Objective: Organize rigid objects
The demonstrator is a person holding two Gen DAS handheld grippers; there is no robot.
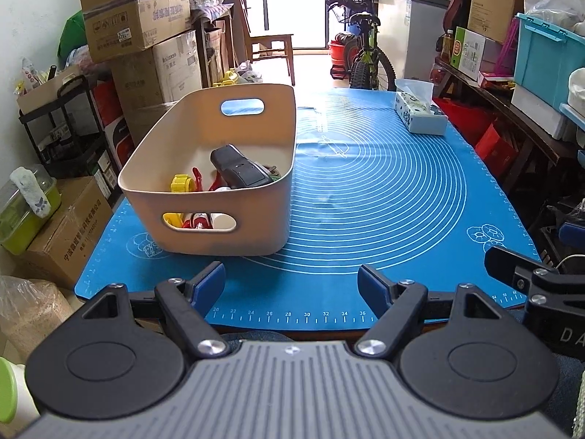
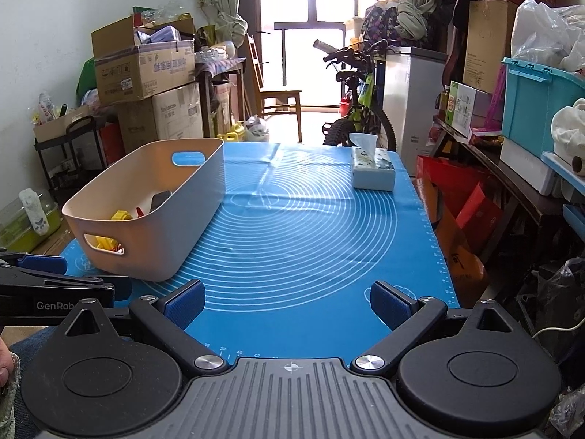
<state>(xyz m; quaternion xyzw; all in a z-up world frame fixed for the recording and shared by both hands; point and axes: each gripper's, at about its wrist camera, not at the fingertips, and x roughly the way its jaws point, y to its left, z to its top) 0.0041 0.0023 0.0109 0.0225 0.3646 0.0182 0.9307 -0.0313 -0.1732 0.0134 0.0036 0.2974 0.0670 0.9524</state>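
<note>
Bin [image 1: 215,226] beyond open, empty left jaws

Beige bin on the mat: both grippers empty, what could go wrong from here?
1. The beige bin sits at the left edge of the blue mat; a nudge could push it off.
2. The black device lies on top of the yellow and red toys; reaching under it may tip it.
3. The left gripper and right gripper are close together and could collide.

"GenRob" on left tongs [image 2: 55,285]
</note>
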